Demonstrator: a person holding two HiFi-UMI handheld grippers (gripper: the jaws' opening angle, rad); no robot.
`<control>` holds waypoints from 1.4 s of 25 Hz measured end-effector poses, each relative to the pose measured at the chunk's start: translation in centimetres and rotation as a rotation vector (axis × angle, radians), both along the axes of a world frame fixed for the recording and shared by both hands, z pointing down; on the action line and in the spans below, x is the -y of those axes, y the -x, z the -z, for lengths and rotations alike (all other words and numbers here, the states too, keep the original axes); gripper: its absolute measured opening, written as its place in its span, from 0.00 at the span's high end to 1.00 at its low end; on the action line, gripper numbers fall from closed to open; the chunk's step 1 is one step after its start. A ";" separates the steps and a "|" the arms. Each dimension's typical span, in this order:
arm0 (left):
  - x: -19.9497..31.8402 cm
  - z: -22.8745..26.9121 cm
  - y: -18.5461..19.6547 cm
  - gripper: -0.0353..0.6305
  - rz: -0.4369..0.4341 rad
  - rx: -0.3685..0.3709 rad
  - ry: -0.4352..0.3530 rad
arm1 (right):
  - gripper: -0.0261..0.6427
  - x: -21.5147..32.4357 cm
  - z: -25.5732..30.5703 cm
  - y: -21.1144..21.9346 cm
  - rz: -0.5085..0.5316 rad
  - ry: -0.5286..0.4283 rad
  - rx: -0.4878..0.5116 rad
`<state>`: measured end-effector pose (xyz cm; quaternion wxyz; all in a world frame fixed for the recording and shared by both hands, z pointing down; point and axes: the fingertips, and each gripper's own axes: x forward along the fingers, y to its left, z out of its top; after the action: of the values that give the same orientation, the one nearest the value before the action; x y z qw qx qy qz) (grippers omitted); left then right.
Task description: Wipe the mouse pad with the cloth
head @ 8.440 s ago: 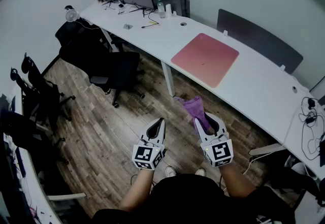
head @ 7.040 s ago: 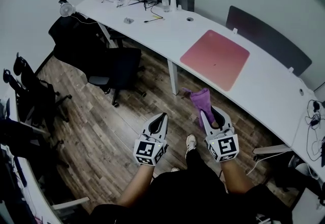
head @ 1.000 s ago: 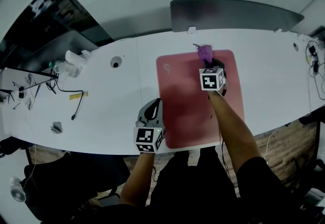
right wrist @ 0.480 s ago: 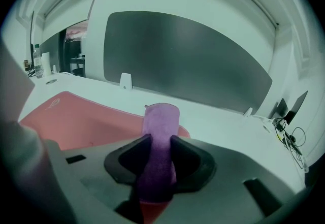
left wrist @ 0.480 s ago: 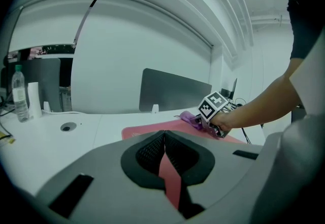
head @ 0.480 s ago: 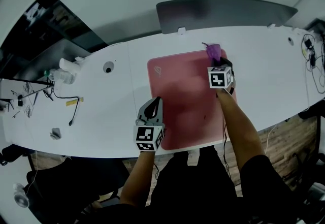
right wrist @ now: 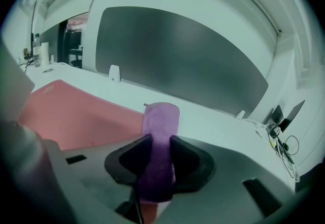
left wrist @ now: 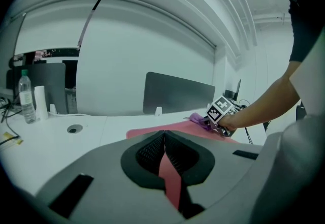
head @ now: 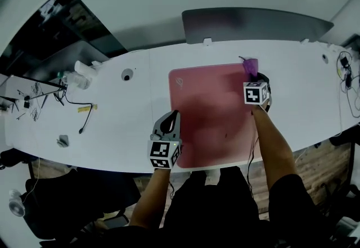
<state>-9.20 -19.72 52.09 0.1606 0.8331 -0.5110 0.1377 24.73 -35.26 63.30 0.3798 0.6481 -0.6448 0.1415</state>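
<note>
Swept rightward since half a second ago: cloth (head: 249, 64) carried by the right gripper (head: 253, 76) from inside the far edge of the mouse pad (head: 208, 117) out to its far right corner. Unmoved meanwhile, the left gripper (head: 174, 113), by the pad's near left corner.

Taken left to right across the white desk (head: 112, 123), smooth, glossy and curved along its front:
- Clear plastic bottle (head: 70, 78) and loose dark cable (head: 84, 120), well apart from the work.
- Left gripper, fingers pressed together on nothing, only a sliver of pink pad showing beneath them. Hard to tell whether resting on the pad's edge or hovering over it.
- Mouse pad — a large, flat pink rectangle with rounded corners, matte, probably fabric-faced.
- Right gripper at the far right corner, fingers clamped on the soft purple cloth. Folded into a thick strip, poking out past the fingertips and lying about at the pad's edge, beside bare desk.

Judged as mid-wipe, at the end of a stroke along the far edge, with most of the pad likely left to cover. Calls next for reversing — back leftward or toward the near edge in an overlapping lane, pressing the limp cloth flat rather than skating on a fold.
</note>
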 end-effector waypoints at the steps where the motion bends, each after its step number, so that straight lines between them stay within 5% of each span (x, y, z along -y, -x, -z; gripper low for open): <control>1: 0.1 0.3 0.5 0.91 0.014 -0.004 -0.002 | 0.78 0.0 0.0 0.1 -0.007 -0.001 0.010; 6: 0.7 0.8 2.5 0.91 0.061 -0.009 -0.016 | 0.78 0.0 1.7 1.7 -0.003 -0.060 0.082; 12: 0.2 0.5 4.2 0.91 0.088 -0.031 0.001 | 0.78 -1.3 5.0 9.8 0.068 -0.141 0.205; 22: -1.0 0.6 6.4 0.91 0.104 -0.036 0.000 | 0.78 -5.3 5.1 21.9 0.249 -0.081 0.305; 35: -2.0 -1.3 8.9 0.91 0.099 -0.019 0.035 | 0.78 -9.8 2.0 33.9 0.339 0.029 0.368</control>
<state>-18.14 -17.69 53.40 0.1866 0.8053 -0.5475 0.1303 -9.15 -25.46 61.27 0.2832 0.4886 -0.8004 0.2007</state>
